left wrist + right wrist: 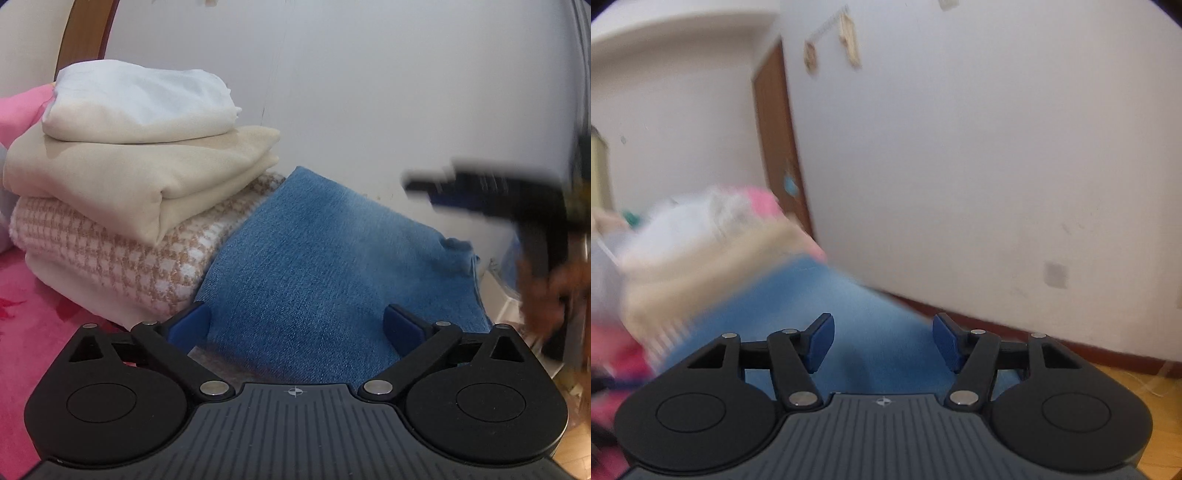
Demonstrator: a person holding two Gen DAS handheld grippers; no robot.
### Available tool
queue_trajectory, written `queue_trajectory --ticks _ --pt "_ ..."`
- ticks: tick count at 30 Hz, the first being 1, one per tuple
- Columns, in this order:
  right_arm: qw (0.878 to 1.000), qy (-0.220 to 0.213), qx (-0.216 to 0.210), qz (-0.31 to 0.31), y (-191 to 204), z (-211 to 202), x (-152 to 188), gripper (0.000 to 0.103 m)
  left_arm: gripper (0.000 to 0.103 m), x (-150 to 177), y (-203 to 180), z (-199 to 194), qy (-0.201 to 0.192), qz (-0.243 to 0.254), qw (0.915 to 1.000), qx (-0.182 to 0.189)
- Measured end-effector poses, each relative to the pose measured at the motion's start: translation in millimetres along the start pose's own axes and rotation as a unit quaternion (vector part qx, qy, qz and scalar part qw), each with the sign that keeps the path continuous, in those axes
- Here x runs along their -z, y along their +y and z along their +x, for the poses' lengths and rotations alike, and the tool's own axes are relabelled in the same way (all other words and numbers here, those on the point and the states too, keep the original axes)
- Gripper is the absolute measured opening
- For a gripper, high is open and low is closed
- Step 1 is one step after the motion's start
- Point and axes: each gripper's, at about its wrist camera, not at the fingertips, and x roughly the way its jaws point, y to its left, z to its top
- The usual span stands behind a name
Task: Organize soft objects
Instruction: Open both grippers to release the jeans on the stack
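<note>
A folded blue denim piece [332, 258] lies right in front of my left gripper [295, 325], which stands open with its blue pads [188, 321] on either side of the denim's near end. To its left rises a stack: a white cloth [140, 103] on top, a beige one [140, 173] beneath, and a tan-and-white checked one [110, 254] at the bottom. My right gripper [882, 341] is open and empty, above the blurred denim [827, 306]. It also shows as a dark blurred shape [498, 192] at the right of the left wrist view.
The clothes rest on a pink bedspread [33, 332] against a white wall [369, 92]. A brown door [775, 147] stands behind the stack. Wooden floor [1145, 398] shows at the right, beyond the bed's edge. A hand [554, 295] shows blurred at the right.
</note>
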Motion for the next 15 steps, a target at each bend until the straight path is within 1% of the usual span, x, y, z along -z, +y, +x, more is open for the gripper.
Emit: queue_trajectory --ticks 2,5,7,8,9,10,12,14,15 --pt "1.000 0.017 -0.019 -0.011 14.7 15.2 -26.9 0.062 0.101 2.1 -3.6 -3.9 -0.001 0.003 1.0000 -0.007" --pt "0.995 0.073 -0.050 -0.045 50.2 73.7 -57.6 0.062 0.101 4.5 -6.8 -8.5 -0.001 0.002 0.9999 -0.014" --pt "0.990 0.121 -0.050 -0.048 61.9 111.1 -58.8 0.060 0.101 4.4 -7.1 -7.8 -0.001 0.003 0.9998 -0.018" --pt "0.987 0.146 -0.037 -0.057 68.5 132.1 -53.2 0.060 0.101 3.5 -7.1 -8.5 0.000 0.002 0.9997 -0.022" --pt "0.982 0.170 -0.022 -0.080 78.1 145.4 -43.3 0.060 0.101 1.8 -6.5 -8.7 0.002 -0.002 0.9997 -0.023" --pt "0.979 0.179 -0.009 -0.099 84.4 152.2 -39.0 0.060 0.101 0.2 -6.6 -10.0 0.005 -0.003 0.9997 -0.023" --pt "0.982 0.159 0.000 -0.106 92.9 133.8 -42.9 0.060 0.101 -2.8 -7.0 -12.8 0.012 -0.004 0.9997 -0.023" --pt "0.984 0.136 0.005 -0.111 100.6 112.5 -46.4 0.060 0.101 -4.0 -10.1 -23.1 0.002 0.006 0.9996 -0.027" --pt "0.988 0.115 -0.009 -0.105 100.7 88.3 -46.8 0.060 0.101 -4.3 -10.8 -29.8 -0.003 0.006 0.9997 -0.024"
